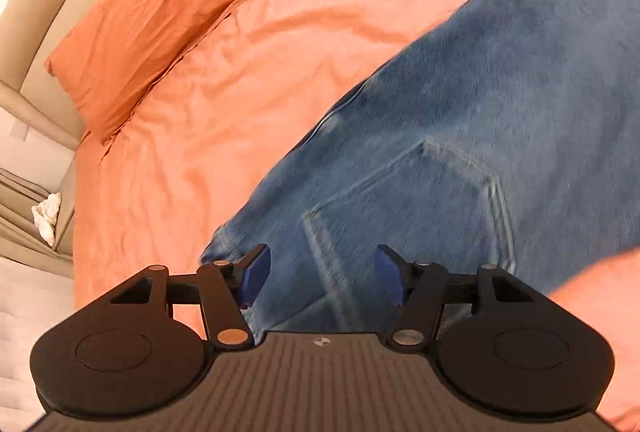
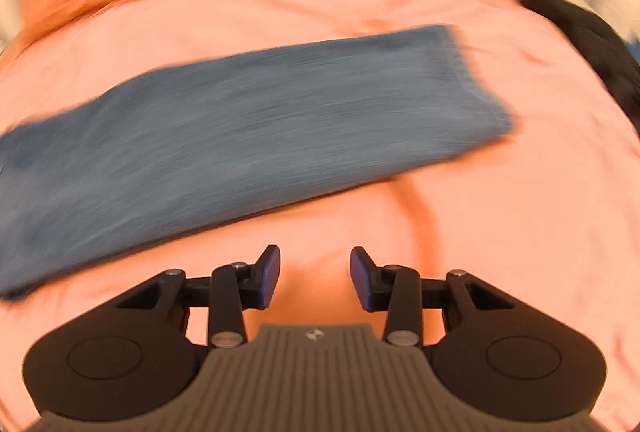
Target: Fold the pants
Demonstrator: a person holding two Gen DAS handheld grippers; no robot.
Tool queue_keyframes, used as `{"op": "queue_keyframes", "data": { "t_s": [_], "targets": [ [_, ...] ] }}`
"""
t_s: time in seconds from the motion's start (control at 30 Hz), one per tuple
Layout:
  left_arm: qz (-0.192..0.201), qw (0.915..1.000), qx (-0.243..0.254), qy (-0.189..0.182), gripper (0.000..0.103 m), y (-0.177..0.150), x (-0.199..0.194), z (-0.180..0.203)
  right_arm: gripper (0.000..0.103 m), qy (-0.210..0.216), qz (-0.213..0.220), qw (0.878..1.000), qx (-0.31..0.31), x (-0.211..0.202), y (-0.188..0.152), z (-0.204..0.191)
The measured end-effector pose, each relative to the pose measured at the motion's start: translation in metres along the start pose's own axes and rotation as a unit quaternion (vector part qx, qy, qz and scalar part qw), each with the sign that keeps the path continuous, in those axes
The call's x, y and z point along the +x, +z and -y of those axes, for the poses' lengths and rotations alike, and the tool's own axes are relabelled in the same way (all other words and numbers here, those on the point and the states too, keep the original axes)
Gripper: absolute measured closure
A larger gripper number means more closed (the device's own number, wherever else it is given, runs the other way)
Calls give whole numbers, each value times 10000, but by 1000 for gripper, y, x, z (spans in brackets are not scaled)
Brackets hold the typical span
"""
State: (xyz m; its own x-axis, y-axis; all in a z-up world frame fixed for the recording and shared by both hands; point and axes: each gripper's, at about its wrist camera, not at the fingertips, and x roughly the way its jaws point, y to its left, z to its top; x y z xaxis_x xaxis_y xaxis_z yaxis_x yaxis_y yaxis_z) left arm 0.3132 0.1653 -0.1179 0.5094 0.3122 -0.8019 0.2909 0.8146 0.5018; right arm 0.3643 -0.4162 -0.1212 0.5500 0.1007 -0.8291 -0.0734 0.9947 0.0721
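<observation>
The jeans (image 1: 460,135) lie flat on the bed (image 1: 248,43), which is covered by a salmon sheet, with an orange pillow (image 1: 152,15) near the headboard at the far left of the left wrist view. In that view the seat end is nearest, with a back pocket (image 1: 412,199) facing up just ahead of the left claw (image 1: 322,274). The left claw is spread wide, nothing between its blue pads, and hangs over the denim near the waist without gripping it.

In the right wrist view the jeans appear as one long narrow band, so the legs seem already laid one over the other lengthwise; blur prevents confirming edge alignment. The hem end (image 2: 476,83) lies toward the right. The right claw (image 2: 314,278) is parted, empty, and sits over bare sheet just beside the long edge of the jeans.

Judgement: the lengthwise fold is complete. The crosswise folds, hem toward waist, remain to be made.
</observation>
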Motion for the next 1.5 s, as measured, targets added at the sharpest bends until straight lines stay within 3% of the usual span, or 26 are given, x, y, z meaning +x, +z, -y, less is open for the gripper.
{"op": "queue_keyframes", "data": {
  "t_s": [0.13,0.27,0.33,0.43,0.53,0.7,0.87,1.0,1.1,1.17,1.23,1.27,1.3,1.37,1.5],
  "targets": [
    [110,9999,59,-119,33,33,13,21,57,-182,154,9974,674,16,25,64],
    [263,9987,129,-408,33,70,28,44,59,-58,240,9897,1407,47,42,111],
    [381,9976,222,-531,33,90,34,58,64,78,276,9853,1685,63,45,121],
    [691,9940,287,-793,32,122,38,76,64,170,425,9801,1932,80,52,131],
    [948,9887,426,-1081,25,156,43,97,53,14,492,9823,1807,93,67,136],
    [1158,9816,726,-1335,24,204,57,133,53,229,419,9841,1711,113,89,145],
    [1260,9752,669,-1692,24,241,65,155,58,188,445,9946,915,119,113,128],
    [1129,9728,726,-1886,28,264,77,168,60,236,550,9971,479,129,144,110],
    [1099,9700,690,-2055,41,277,81,173,60,256,663,9972,225,139,165,95],
    [1086,9674,648,-2195,61,283,81,175,61,154,739,9971,101,149,177,87],
    [1096,9664,656,-2232,74,286,78,179,61,128,791,9967,144,160,188,83],
    [1119,9671,666,-2184,80,285,75,180,71,203,815,9963,174,163,191,82],
    [1143,9681,698,-2119,82,285,73,182,81,297,815,9961,179,167,194,80],
    [1184,9691,708,-2047,92,284,69,185,91,195,835,9963,28,169,198,73],
    [1508,9688,703,-1839,96,277,53,185,93,-53,1305,9901,-515,153,195,56]
  ]
}}
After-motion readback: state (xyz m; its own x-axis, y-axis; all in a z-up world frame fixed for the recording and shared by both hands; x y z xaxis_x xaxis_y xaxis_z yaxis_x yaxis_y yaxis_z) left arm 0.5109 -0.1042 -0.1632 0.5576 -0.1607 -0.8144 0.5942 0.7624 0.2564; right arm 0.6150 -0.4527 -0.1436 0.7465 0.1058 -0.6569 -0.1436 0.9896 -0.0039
